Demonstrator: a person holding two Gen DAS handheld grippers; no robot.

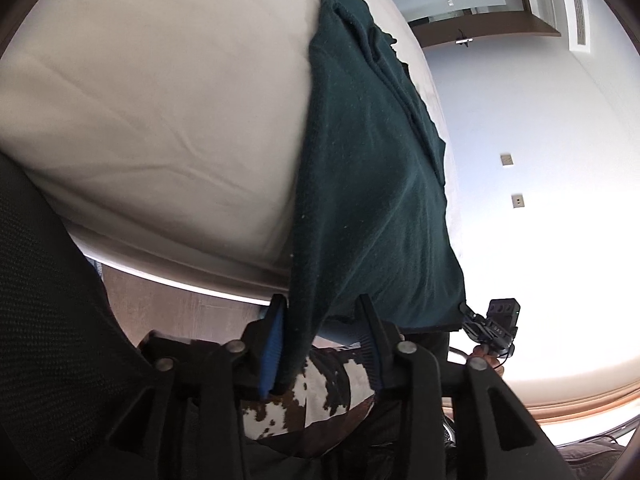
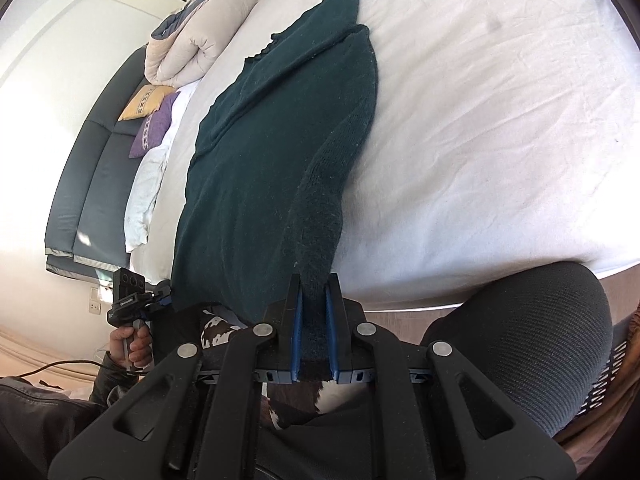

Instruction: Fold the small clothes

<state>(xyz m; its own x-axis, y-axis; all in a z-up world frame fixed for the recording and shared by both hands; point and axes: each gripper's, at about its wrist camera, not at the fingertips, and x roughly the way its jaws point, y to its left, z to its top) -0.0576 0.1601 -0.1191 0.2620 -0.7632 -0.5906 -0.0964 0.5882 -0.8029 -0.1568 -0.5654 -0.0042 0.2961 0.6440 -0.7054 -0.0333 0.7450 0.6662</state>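
Sweater (image 2: 256,168) | right claw (image 2: 314,312) clamps sleeve — left claw (image 1: 320,320) parted

Left gripper (image 1: 320,312) fingers parted, right gripper (image 2: 314,292) fingers clamped

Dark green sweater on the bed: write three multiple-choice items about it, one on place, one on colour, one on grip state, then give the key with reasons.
1. Where does most of the dark green sweater lie?
A. on the white bed sheet
B. on the floor
C. on the grey headboard

2. What colour are the two small cushions by the headboard?
A. both red
B. yellow and purple
C. both black

3. How does the right gripper stand?
A. wide open, nothing between its jaws
B. shut on the sweater
C. shut on a pillow

Key:
1 A, the sweater spreads over the white bed sheet.
2 B, a yellow cushion sits beside a purple cushion.
3 B, its blue pads pinch a knit part of the sweater.
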